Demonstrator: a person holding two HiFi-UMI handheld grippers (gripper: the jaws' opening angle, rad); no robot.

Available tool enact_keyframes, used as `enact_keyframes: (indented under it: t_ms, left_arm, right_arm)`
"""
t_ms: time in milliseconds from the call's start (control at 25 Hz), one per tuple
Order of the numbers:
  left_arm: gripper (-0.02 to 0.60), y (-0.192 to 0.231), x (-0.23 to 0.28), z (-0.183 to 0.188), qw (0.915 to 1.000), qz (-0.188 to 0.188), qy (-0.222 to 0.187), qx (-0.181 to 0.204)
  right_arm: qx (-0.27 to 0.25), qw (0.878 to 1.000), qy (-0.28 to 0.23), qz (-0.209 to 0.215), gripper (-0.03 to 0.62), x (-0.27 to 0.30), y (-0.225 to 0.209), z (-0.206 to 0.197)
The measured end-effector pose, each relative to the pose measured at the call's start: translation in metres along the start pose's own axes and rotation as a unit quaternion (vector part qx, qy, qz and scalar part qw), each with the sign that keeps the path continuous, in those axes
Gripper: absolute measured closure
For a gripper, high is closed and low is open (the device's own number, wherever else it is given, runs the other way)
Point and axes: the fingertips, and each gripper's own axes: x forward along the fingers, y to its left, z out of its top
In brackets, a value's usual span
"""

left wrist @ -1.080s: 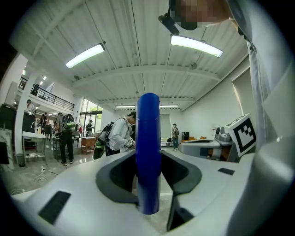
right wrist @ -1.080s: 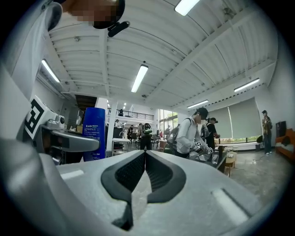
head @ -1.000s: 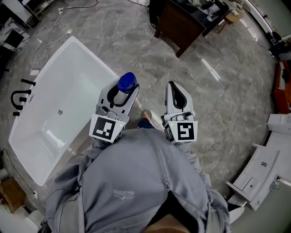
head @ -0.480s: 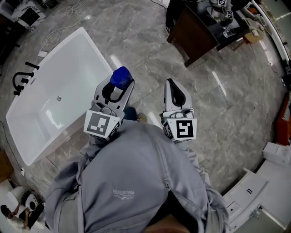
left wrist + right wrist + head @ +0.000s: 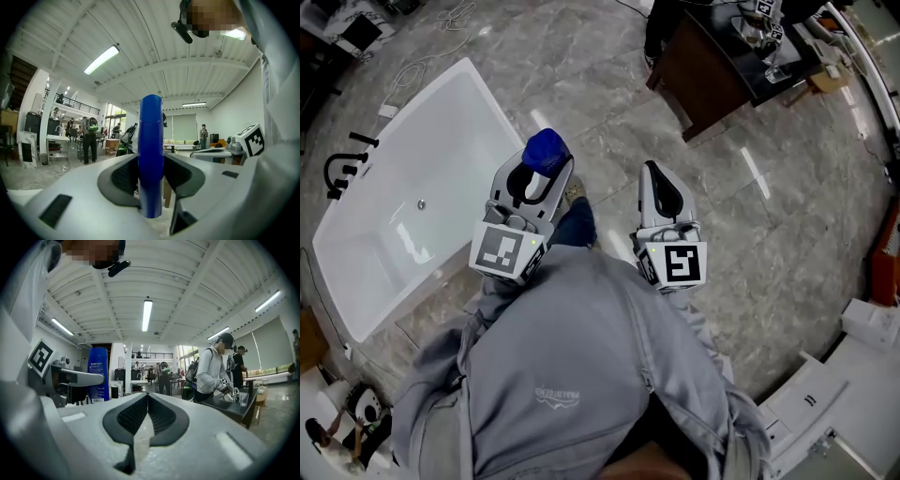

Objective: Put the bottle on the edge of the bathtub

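Observation:
A blue bottle [image 5: 545,150] stands upright between the jaws of my left gripper [image 5: 534,180], which is shut on it. In the left gripper view the bottle [image 5: 150,154] rises between the dark pads. The bottle [image 5: 98,374] also shows at the left of the right gripper view. I hold it above the floor just right of the white bathtub [image 5: 412,202], near its right rim. My right gripper [image 5: 661,197] is shut with nothing in it, held level beside the left one.
A black faucet [image 5: 342,172] stands at the tub's left side. A dark wooden table [image 5: 712,66] with small items is at the top right. White furniture pieces [image 5: 825,412] lie at the bottom right. Cables [image 5: 422,61] trail on the marble floor. People stand in the background.
The view has shifted so the tub sits further left and up. The left gripper with the bottle has edged slightly left toward the tub's rim. The right gripper has held still.

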Motion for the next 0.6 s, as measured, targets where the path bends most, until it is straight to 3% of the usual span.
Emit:
enact_keyframes:
  t_ms: [280,600]
  left_arm:
    - [0.425,0.034,0.05,-0.006,0.9998,0.014,0.009,0.011]
    - [0.425,0.108,0.111,-0.004,0.9989,0.045,0.01,0.007]
  right_arm:
    - [-0.016,0.999,0.01,0.039,0.589,0.07,-0.02,-0.006]
    - [-0.027,0.994,0.012,0.103,0.589,0.188,-0.027,-0.001]
